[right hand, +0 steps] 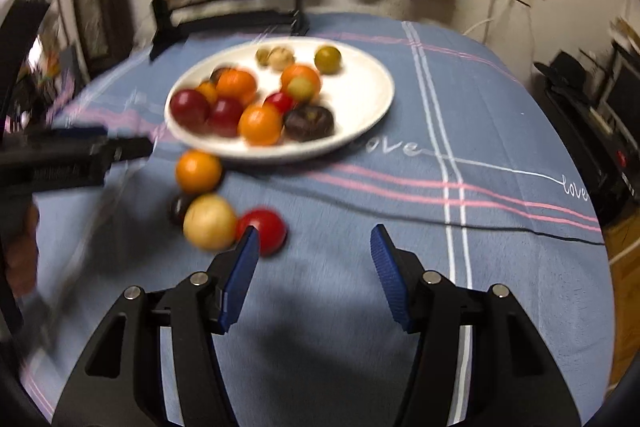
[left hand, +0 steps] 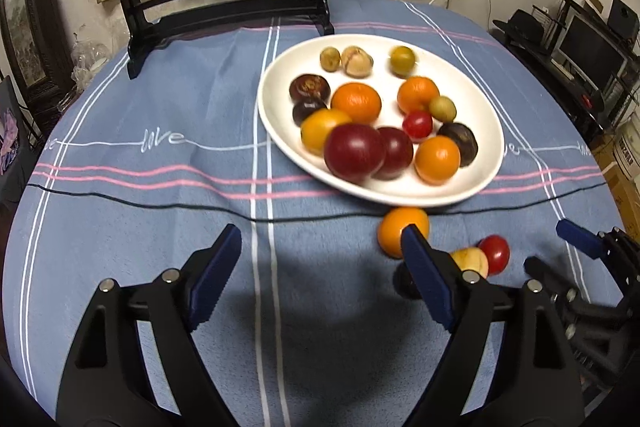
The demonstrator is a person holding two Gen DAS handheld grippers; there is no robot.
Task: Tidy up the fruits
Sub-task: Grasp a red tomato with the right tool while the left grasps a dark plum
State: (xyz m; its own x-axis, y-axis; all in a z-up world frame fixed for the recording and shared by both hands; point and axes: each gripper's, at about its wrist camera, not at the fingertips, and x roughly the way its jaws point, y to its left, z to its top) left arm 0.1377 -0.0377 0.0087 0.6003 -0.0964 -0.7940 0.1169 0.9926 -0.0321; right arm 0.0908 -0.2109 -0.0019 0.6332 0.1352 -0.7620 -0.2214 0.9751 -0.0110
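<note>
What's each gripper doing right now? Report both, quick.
Left gripper: open, holding nothing.
Right gripper: open, holding nothing; red fruit just past its finger.

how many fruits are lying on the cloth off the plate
4, clustered just in front of the white plate: an orange one nearest its rim, then a dark one, a pale yellow one and a red one. None seems hidden.

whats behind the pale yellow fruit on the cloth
In the right wrist view a dark fruit peeks out from behind the pale yellow fruit. Only its left edge shows; the rest is covered, so its kind and full shape stay unclear.
</note>
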